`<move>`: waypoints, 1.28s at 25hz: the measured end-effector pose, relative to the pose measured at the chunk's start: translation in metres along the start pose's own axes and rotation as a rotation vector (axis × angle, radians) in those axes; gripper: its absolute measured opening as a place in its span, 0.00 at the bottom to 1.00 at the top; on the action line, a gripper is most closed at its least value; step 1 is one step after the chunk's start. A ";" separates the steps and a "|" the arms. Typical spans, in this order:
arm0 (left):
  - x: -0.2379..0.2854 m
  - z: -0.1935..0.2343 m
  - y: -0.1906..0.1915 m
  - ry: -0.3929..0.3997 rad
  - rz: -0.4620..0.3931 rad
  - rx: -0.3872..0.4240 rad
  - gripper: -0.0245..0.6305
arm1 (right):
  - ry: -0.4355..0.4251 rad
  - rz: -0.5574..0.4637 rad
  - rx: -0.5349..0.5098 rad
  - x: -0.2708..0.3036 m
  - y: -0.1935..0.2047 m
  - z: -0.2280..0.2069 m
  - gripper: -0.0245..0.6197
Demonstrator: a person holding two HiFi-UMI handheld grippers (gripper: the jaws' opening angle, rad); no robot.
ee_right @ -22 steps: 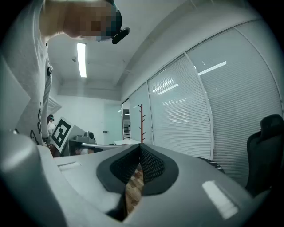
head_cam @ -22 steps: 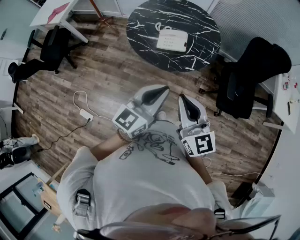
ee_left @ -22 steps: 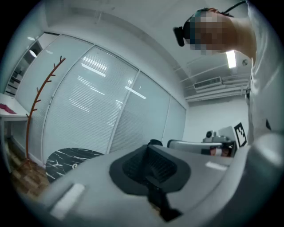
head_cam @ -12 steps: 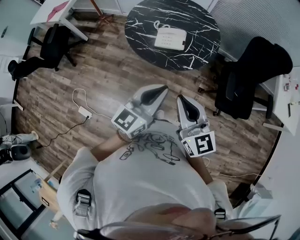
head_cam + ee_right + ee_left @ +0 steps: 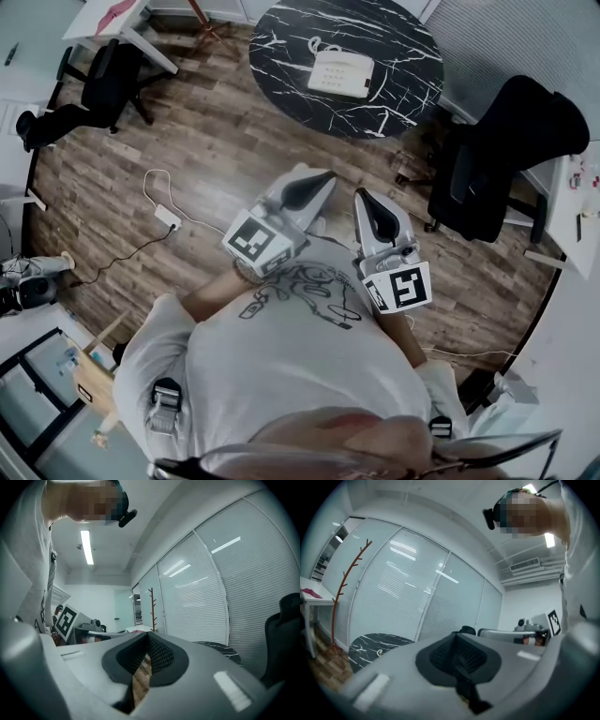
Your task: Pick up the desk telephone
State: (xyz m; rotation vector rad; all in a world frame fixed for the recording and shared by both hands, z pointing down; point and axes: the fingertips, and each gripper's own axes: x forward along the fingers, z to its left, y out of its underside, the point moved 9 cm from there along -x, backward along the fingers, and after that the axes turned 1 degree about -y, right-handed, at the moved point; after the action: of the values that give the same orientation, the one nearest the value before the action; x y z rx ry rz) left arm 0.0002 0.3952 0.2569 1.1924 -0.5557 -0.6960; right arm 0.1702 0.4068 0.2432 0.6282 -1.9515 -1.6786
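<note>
The white desk telephone (image 5: 339,73) sits with its coiled cord on a round black marble table (image 5: 403,89) at the top of the head view, far from both grippers. My left gripper (image 5: 322,176) and right gripper (image 5: 365,195) are held side by side in front of the person's chest, above the wooden floor, pointing toward the table. Both are shut and hold nothing. In the left gripper view the shut left gripper (image 5: 457,638) fills the foreground, with the table (image 5: 370,648) low at the left. The right gripper (image 5: 147,638) shows the table (image 5: 222,649) at the right.
A black office chair (image 5: 497,141) stands right of the table, beside a white desk (image 5: 572,202). Another black chair (image 5: 101,86) and a white desk (image 5: 117,21) are at the top left. A power strip (image 5: 167,217) with cables lies on the floor. A red coat stand (image 5: 343,585) stands by the blinds.
The floor, table and telephone have drifted slightly toward the top of the head view. Both grippers keep the same shut pose before the chest.
</note>
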 end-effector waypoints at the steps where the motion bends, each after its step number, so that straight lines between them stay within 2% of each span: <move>1: 0.002 0.002 0.000 -0.004 0.000 0.001 0.04 | -0.002 0.002 -0.002 0.002 0.000 -0.002 0.05; 14: 0.048 0.056 -0.013 -0.021 -0.005 -0.001 0.04 | -0.005 0.008 -0.014 0.054 -0.005 -0.053 0.05; 21: 0.087 0.113 -0.023 -0.013 0.011 -0.014 0.04 | 0.003 0.023 -0.007 0.110 -0.009 -0.093 0.05; 32: 0.154 0.225 -0.056 0.015 0.030 -0.032 0.04 | 0.030 0.047 -0.010 0.220 -0.027 -0.161 0.05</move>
State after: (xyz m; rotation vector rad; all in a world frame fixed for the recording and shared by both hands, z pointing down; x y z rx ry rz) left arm -0.0685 0.1262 0.2710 1.1563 -0.5468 -0.6678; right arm 0.1014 0.1418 0.2515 0.5958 -1.9213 -1.6400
